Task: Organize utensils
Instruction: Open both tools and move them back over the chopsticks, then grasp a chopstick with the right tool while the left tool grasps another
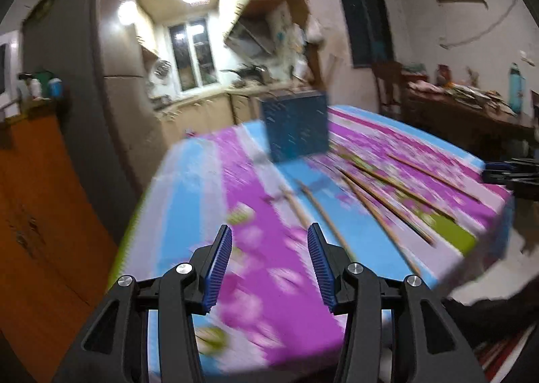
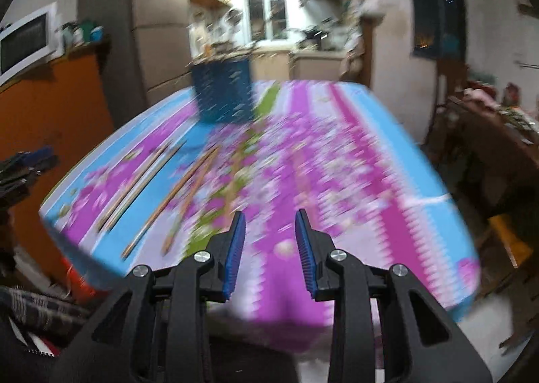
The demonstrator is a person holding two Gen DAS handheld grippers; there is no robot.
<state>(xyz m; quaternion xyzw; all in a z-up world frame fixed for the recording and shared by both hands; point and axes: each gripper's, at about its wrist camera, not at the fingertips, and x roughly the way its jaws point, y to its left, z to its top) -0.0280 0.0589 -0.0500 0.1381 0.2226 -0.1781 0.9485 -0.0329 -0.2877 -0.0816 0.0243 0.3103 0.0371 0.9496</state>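
Note:
Several wooden chopsticks (image 1: 380, 201) lie loose on a table under a pink, blue and green flowered cloth (image 1: 256, 214); they also show in the right wrist view (image 2: 168, 194). A dark blue perforated holder (image 1: 296, 126) stands at the far side of the table, seen too in the right wrist view (image 2: 224, 93). My left gripper (image 1: 269, 248) is open and empty above the near edge, just short of the nearest chopsticks. My right gripper (image 2: 269, 234) is open and empty above the cloth, right of the chopsticks. Both views are motion-blurred.
An orange wooden cabinet (image 1: 40, 214) stands left of the table and a fridge (image 1: 111, 86) behind it. A cluttered dark side table (image 1: 471, 106) is at the right. A kitchen counter (image 1: 209, 103) lies beyond. The right gripper (image 1: 512, 174) shows at the table's right edge.

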